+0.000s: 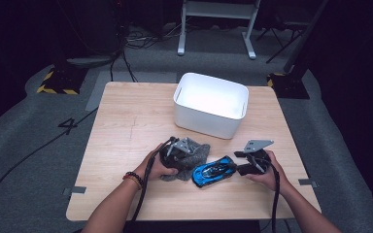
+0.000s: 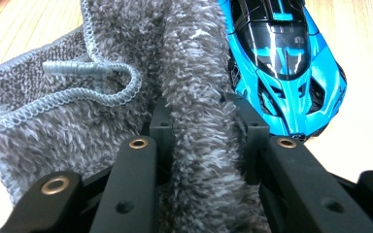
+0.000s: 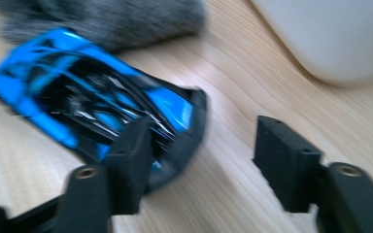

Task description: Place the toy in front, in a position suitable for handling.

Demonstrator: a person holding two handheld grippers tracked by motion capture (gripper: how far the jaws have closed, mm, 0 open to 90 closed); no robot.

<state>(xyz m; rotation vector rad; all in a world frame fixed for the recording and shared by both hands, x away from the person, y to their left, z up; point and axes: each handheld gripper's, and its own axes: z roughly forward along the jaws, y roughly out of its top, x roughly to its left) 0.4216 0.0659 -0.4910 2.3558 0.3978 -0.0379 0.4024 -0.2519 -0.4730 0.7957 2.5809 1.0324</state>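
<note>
Your left hand-held gripper pinched the grey cloth; right hand-held gripper gaped open, empty, beside the blue toy car.

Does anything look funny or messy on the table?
Nothing is broken or spilled. The grey cloth lies bunched up, not flat, because the left tongs pinch a fold of it. The blue toy car sits slanted right beside the cloth. The right tongs are open at the car's end. The white bin stands upright.

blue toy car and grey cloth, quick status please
Left hand-held gripper shut on grey cloth. Right hand-held gripper open at the tail of blue toy car. Car on table, touching cloth. White bin behind.
</note>
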